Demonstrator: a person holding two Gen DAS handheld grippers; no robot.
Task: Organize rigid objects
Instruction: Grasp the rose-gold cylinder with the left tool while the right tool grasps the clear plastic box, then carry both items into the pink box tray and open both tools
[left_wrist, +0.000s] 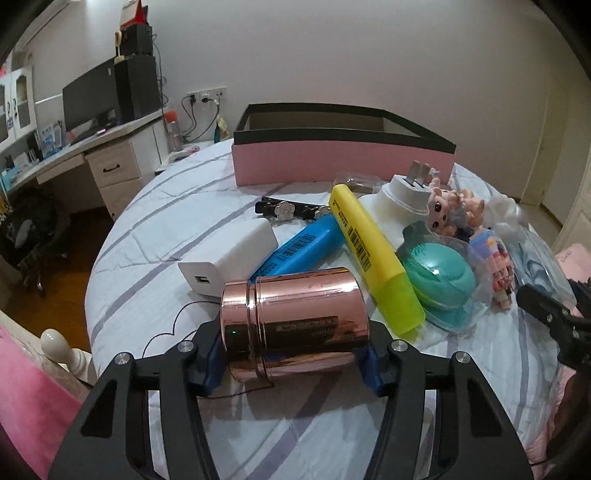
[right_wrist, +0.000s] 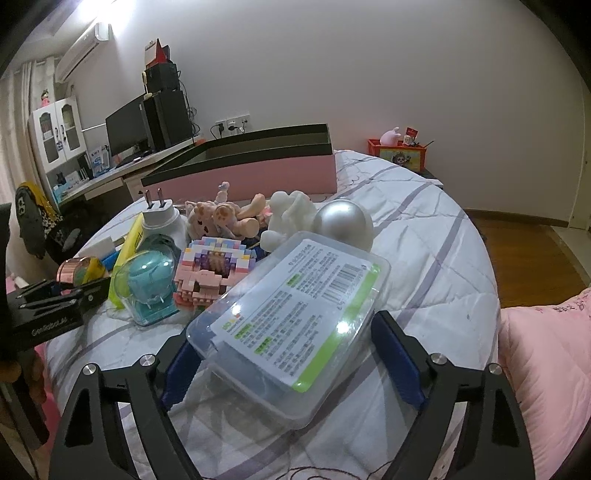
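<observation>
My left gripper (left_wrist: 293, 360) is shut on a rose-gold metal canister (left_wrist: 295, 325) lying on its side, at the near edge of a pile on the striped bedspread. My right gripper (right_wrist: 291, 363) has its blue pads either side of a clear plastic box with a green-edged label (right_wrist: 295, 314); the right pad (right_wrist: 397, 360) looks slightly off the box. Behind the pile stands an open pink box with a black rim (left_wrist: 343, 162), also in the right wrist view (right_wrist: 251, 173). The canister shows small in the right wrist view (right_wrist: 74, 271).
The pile holds a yellow highlighter (left_wrist: 373, 254), a blue one (left_wrist: 299, 251), a white charger (left_wrist: 229, 266), a teal toy in a clear case (right_wrist: 147, 284), a pastel brick figure (right_wrist: 210, 273), a plug adapter (right_wrist: 162, 218), dolls (right_wrist: 221, 218), a silver ball (right_wrist: 343, 221). A desk (left_wrist: 92, 147) stands left.
</observation>
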